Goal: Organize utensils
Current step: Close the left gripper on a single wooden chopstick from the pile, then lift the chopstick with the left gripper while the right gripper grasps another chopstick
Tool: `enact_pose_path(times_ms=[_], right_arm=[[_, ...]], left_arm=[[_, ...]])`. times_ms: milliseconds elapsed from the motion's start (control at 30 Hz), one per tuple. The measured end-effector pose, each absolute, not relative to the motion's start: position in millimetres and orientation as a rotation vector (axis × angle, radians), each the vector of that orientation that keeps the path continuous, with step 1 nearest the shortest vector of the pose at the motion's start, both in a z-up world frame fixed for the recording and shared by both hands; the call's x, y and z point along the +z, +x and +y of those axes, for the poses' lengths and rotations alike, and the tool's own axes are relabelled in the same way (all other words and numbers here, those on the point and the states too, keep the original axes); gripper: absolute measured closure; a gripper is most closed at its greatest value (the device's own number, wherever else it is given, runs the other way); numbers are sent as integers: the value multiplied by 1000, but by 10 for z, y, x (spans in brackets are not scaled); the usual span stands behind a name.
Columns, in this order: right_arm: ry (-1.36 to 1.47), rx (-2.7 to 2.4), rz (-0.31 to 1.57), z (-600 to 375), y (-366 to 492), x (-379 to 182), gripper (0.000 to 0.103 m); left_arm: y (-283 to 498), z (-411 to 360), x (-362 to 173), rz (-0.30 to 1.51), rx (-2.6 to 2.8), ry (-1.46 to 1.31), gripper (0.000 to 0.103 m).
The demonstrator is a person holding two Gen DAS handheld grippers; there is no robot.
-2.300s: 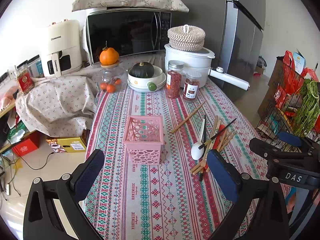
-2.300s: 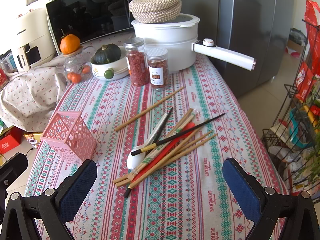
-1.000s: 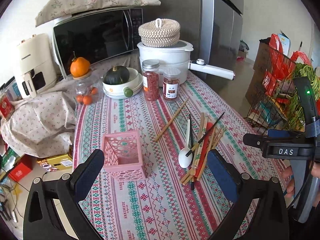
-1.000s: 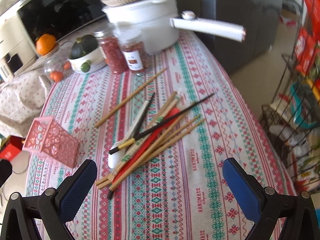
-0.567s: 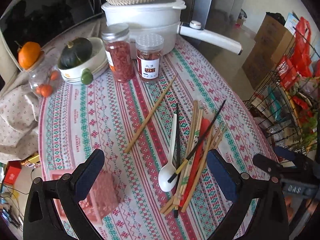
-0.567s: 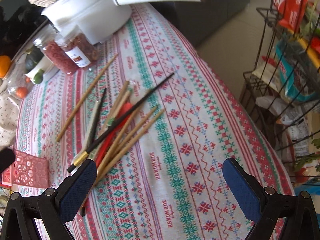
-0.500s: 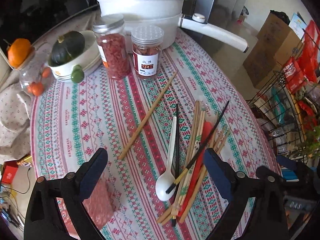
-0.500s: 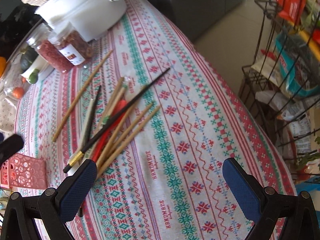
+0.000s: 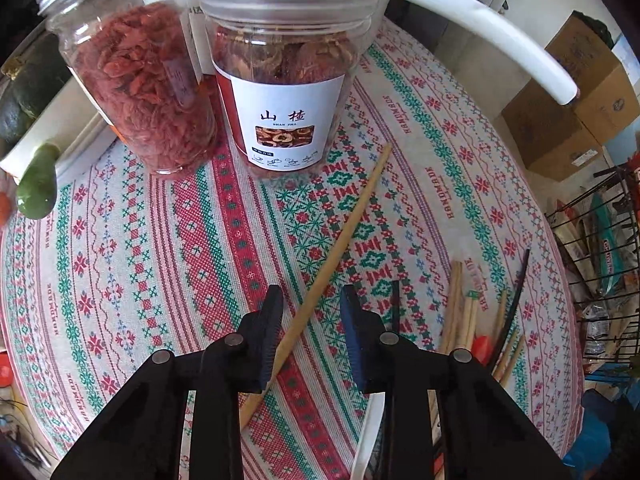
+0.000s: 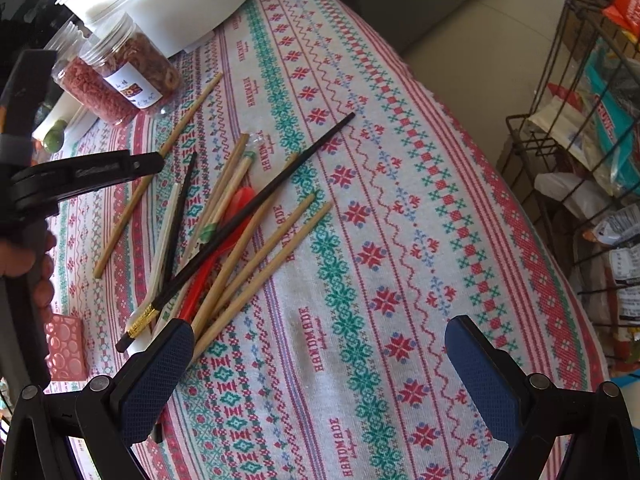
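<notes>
A lone wooden chopstick (image 9: 340, 236) lies slantwise on the patterned tablecloth (image 9: 120, 264) below two jars. My left gripper (image 9: 310, 304) is low over it, its jaws partly closed with a finger on each side of the stick and a gap on both sides. The same chopstick (image 10: 160, 160) and the left gripper's arm (image 10: 80, 178) show in the right wrist view. A pile of wooden chopsticks (image 10: 256, 248), a black chopstick (image 10: 256, 204), a red spoon (image 10: 234, 216) and a white spoon (image 10: 162, 240) lies to the right. My right gripper (image 10: 316, 340) is wide open above the cloth, empty.
Two jars of dried red food (image 9: 280, 80) and a white pot with a long handle (image 9: 480, 28) stand behind the chopstick. A pink basket (image 10: 66, 346) sits at the left table edge. A wire rack with packets (image 10: 592, 128) stands right of the table.
My left gripper has dropped low and forward over the lone chopstick, and its jaws have narrowed around it. My right gripper has moved slightly and stayed wide open.
</notes>
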State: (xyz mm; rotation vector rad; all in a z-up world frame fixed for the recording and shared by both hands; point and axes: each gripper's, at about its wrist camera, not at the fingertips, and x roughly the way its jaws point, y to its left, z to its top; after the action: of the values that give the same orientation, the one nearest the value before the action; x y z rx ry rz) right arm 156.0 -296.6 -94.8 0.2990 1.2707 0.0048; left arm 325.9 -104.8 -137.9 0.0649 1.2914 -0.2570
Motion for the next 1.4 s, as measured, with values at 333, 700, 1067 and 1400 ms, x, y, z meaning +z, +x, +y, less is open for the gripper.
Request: enact_pose_path(times_ms=[333,700,1067,1400], right_arm=[[302,-11,1280,-2902,1603,-989,0],[325,-19,1316,-2926,1609,-1087,0],[496,18,1341,-3075,1617,-1260,8],[577,97,1305,-2960,1891,-1382,57]], left_arm=[[3130,-1039,-1344,1284,-282,97,95],[2192,-683,-677,1114,-362,-11,96],[1233,-238,-110,945,-423,-158,96],[758,23,-65,878,-437,-174,96]])
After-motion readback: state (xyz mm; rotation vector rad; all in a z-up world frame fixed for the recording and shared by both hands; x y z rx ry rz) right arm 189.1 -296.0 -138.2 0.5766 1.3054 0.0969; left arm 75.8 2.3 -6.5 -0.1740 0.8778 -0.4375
